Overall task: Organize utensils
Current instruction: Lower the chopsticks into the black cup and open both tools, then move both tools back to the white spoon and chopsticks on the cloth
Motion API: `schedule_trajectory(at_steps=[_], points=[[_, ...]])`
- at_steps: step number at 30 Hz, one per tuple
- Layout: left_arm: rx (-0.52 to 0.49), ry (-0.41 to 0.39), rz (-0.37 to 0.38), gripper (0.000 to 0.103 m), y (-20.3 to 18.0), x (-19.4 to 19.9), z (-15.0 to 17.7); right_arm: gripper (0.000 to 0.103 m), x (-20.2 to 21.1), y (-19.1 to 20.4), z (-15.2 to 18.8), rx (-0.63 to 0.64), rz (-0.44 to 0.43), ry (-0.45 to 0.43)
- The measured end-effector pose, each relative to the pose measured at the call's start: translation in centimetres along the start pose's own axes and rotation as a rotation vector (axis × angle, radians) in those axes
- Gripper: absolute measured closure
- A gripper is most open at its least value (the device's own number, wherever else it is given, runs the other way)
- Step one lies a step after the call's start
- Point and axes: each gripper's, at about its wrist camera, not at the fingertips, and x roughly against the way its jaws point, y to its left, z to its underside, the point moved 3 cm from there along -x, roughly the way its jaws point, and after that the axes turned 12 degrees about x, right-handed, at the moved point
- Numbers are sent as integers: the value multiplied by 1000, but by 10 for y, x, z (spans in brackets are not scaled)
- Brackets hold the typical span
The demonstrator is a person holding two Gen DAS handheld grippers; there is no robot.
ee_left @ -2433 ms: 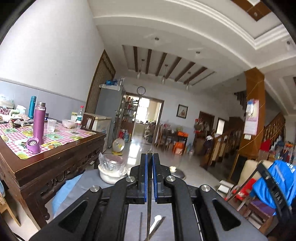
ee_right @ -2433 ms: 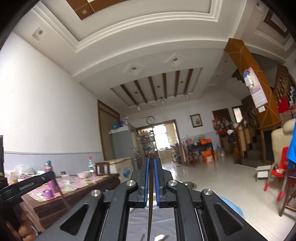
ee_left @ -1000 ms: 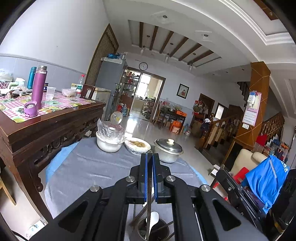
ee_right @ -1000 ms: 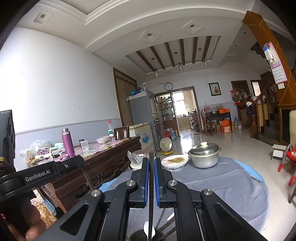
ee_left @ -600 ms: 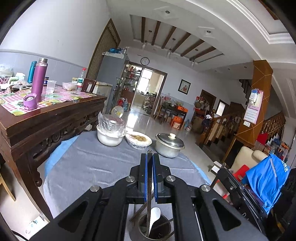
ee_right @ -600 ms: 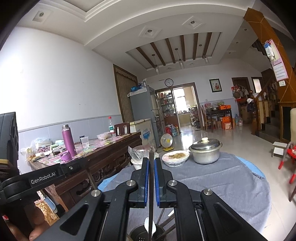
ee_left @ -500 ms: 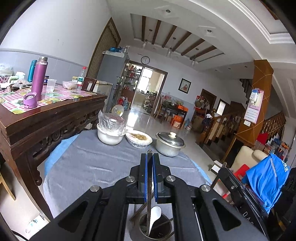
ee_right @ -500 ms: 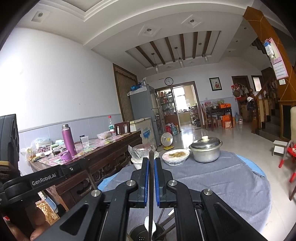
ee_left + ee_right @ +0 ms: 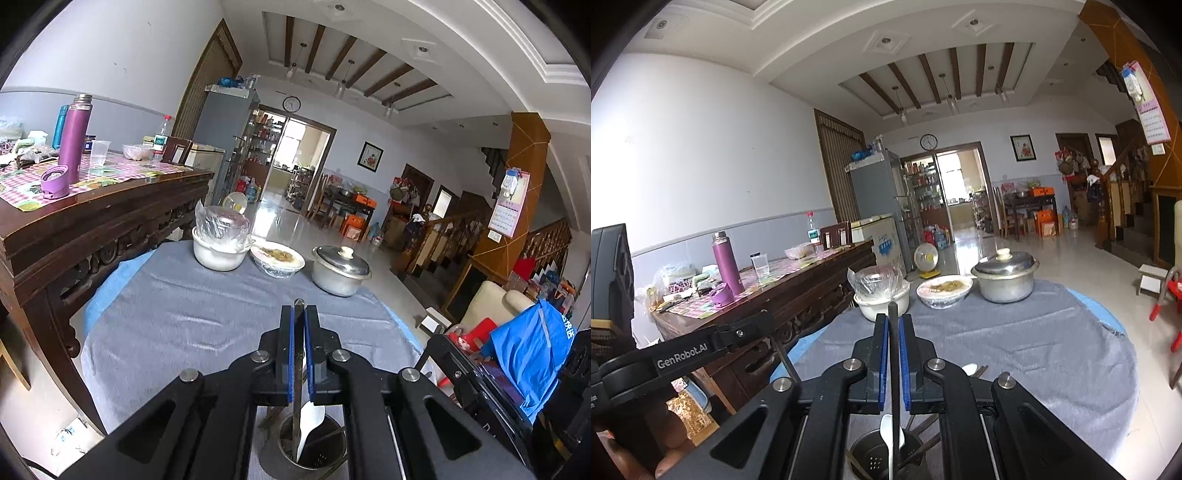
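Observation:
In the left wrist view my left gripper (image 9: 299, 314) is shut on a thin grey chopstick (image 9: 297, 369). The stick runs down between the blue pads into a round metal utensil holder (image 9: 280, 456) just below, where a white spoon (image 9: 311, 417) stands. My right gripper (image 9: 893, 321) is likewise shut on a dark chopstick (image 9: 894, 354) whose lower end reaches into the same holder (image 9: 866, 456), beside the white spoon (image 9: 886, 432). Another spoon and sticks (image 9: 971, 368) lie on the grey cloth (image 9: 1034, 350), partly hidden behind the right jaw.
At the round table's far edge stand a wrapped white bowl (image 9: 218, 251), a covered dish of food (image 9: 277, 258) and a lidded steel pot (image 9: 341, 271). A dark wooden side table (image 9: 85, 218) with a purple flask (image 9: 74, 138) is on the left. Chairs and blue fabric (image 9: 532, 350) sit at the right.
Both views have tipped downward over the last second: the table top and dishes sit higher in frame, and the utensil holder under both held chopsticks shows more fully.

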Motion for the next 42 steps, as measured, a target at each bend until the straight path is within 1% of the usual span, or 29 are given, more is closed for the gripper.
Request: schedule_trajectory(at_steps=[4, 6, 7, 8, 10, 12, 18, 22, 24, 28, 31, 34, 37, 42], points=[[-1, 4, 1, 97, -1, 0, -1, 95, -1, -2, 1, -11, -10, 16], [-5, 5, 5, 94, -1, 1, -1, 94, -1, -4, 1, -22, -13, 16], [-6, 3, 5, 87, 0, 2, -2, 90, -1, -6, 1, -29, -14, 18], [-6, 0, 5, 78, 0, 2, -3, 82, 0, -7, 2, -40, -15, 18], [1, -10, 6, 72, 1, 4, -5, 75, 2, -12, 1, -63, -12, 9], [9, -21, 3, 72, 4, 6, -7, 75, 7, -17, -1, -71, 9, -14], [45, -46, -25, 65, 20, 10, -17, 75, 25, -38, -13, -113, 78, -92], [68, -64, -57, 59, 33, 12, -21, 75, 30, -60, -16, -166, 123, -105], [79, -71, -69, 59, 40, 12, -25, 75, 30, -73, -15, -200, 144, -100], [103, -80, -106, 53, 56, 10, -29, 75, 26, -102, -9, -287, 169, -62], [135, -70, -137, 53, 71, 4, -30, 75, 20, -124, 1, -356, 179, -20], [153, -55, -169, 53, 85, -3, -26, 75, 12, -141, 13, -423, 169, 26], [173, -21, -198, 53, 101, -16, -21, 75, 4, -152, 27, -472, 146, 84], [182, 69, -259, 53, 122, -48, 2, 75, -18, -164, 60, -554, 75, 188]])
